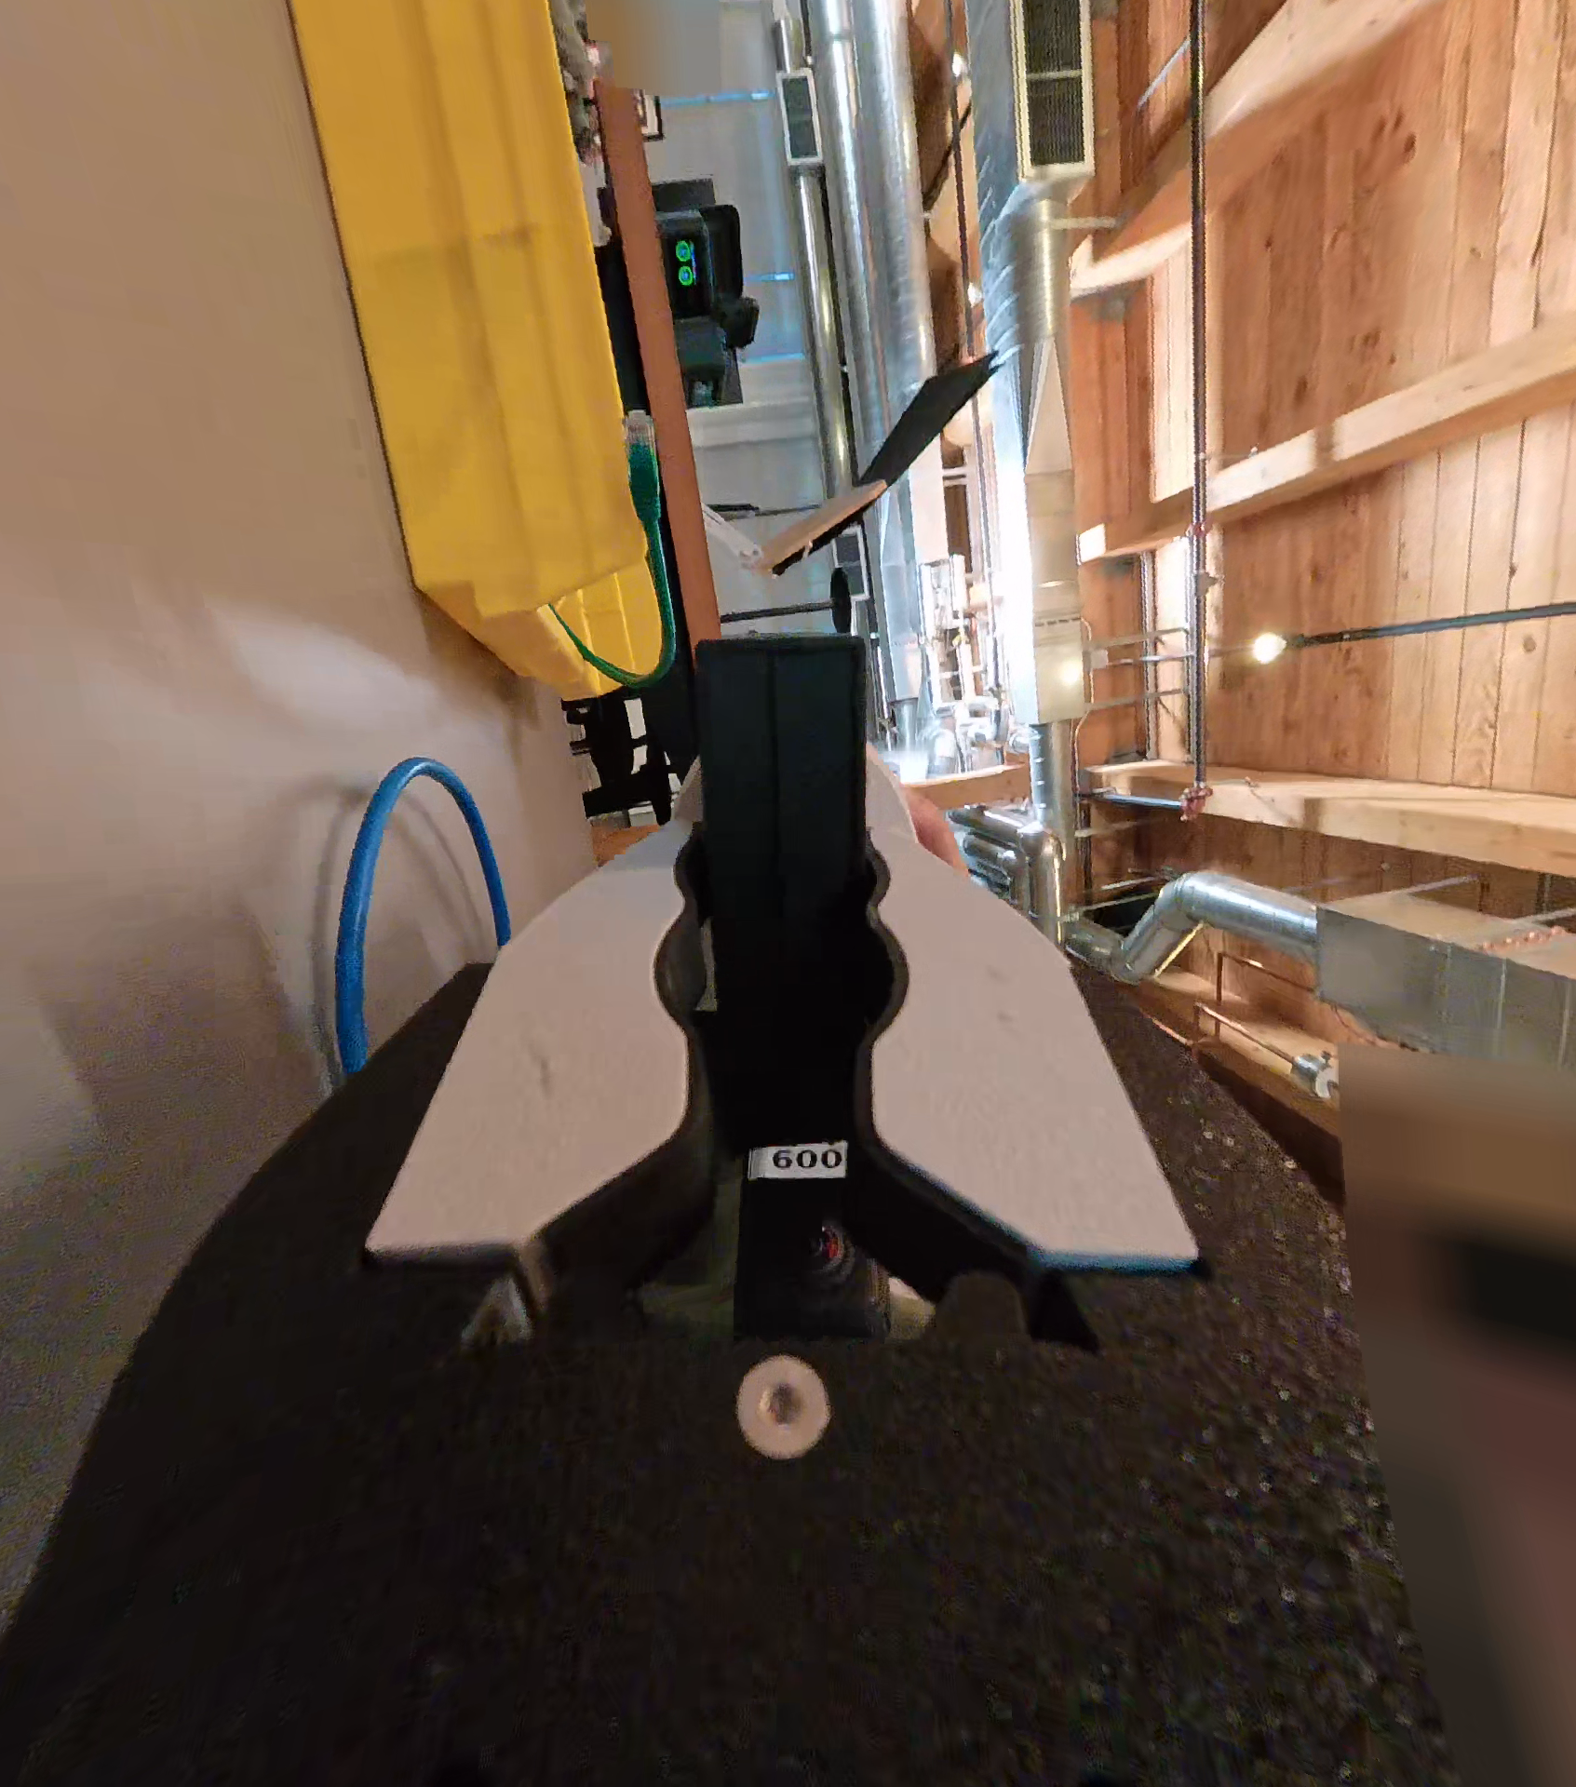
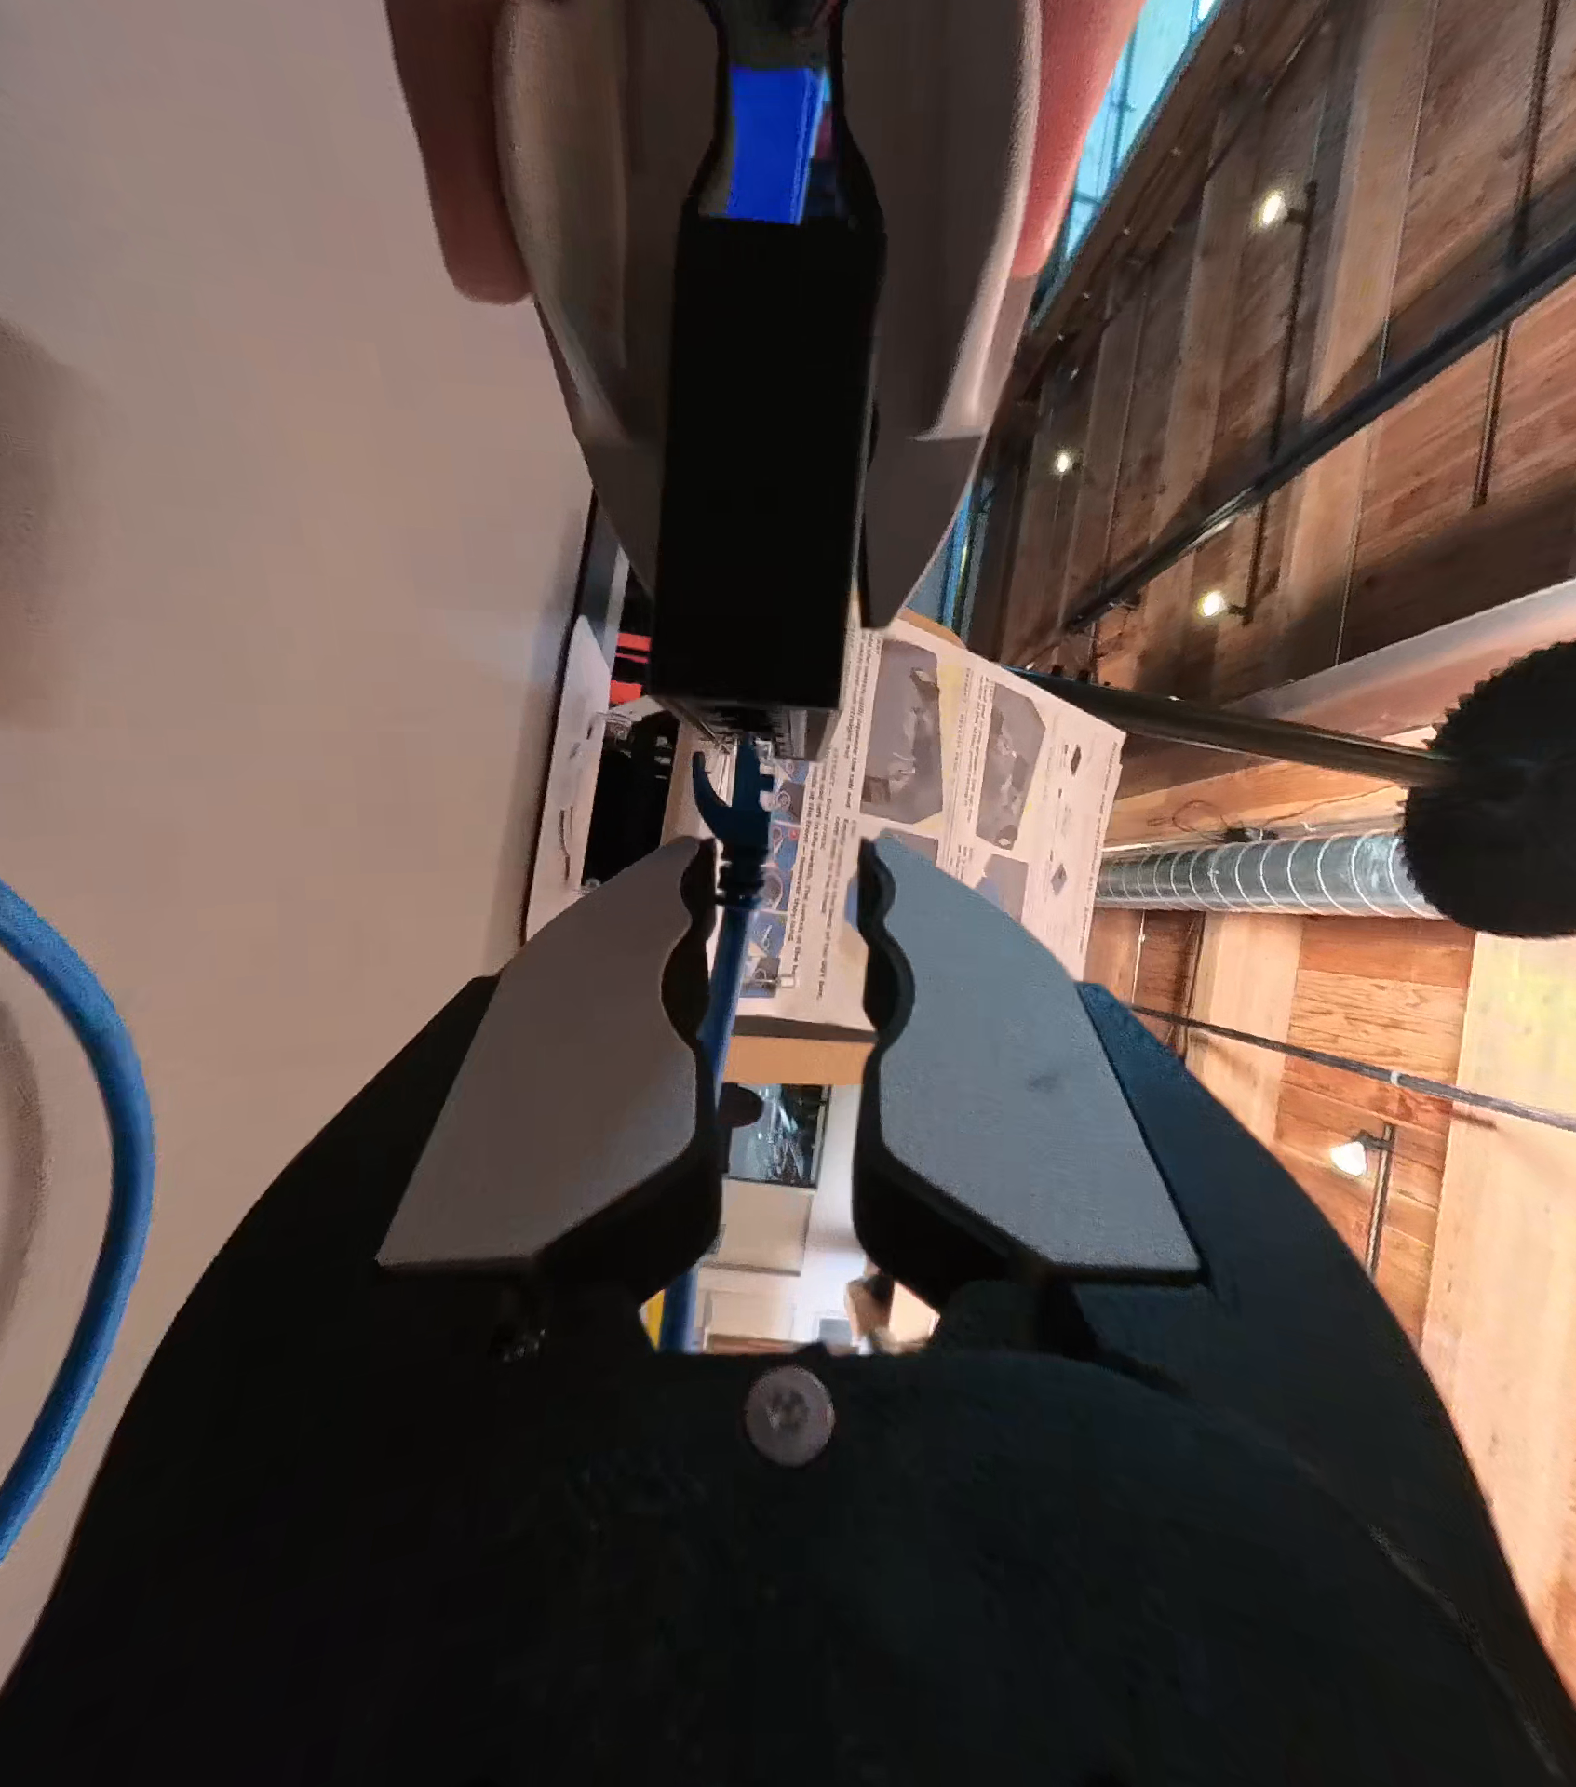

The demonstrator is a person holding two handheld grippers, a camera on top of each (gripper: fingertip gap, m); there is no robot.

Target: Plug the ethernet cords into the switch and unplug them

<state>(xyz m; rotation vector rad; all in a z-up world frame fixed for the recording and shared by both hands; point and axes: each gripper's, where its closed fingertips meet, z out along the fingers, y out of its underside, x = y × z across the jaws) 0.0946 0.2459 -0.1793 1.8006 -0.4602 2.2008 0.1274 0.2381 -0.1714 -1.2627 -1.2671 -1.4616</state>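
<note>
My left gripper (image 1: 779,774) pinches the black switch (image 1: 779,870) steady off the desk (image 1: 136,580), while my right gripper (image 2: 779,861), jaws spread, straddles the plugged-in blue cord (image 2: 733,928), ready to pull.

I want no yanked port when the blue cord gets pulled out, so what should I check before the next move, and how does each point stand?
1. Switch clamped in the left hand-held gripper: ok.
2. Blue plug seated in the switch's port face: ok, it looks seated.
3. Right hand-held gripper open: ok.
4. Plug boot between the right fingertips: ok, though close to the left tip.
5. Plug's latch tab pressed: cannot tell.
6. Slack in the blue cable: ok, it loops loosely.
</note>
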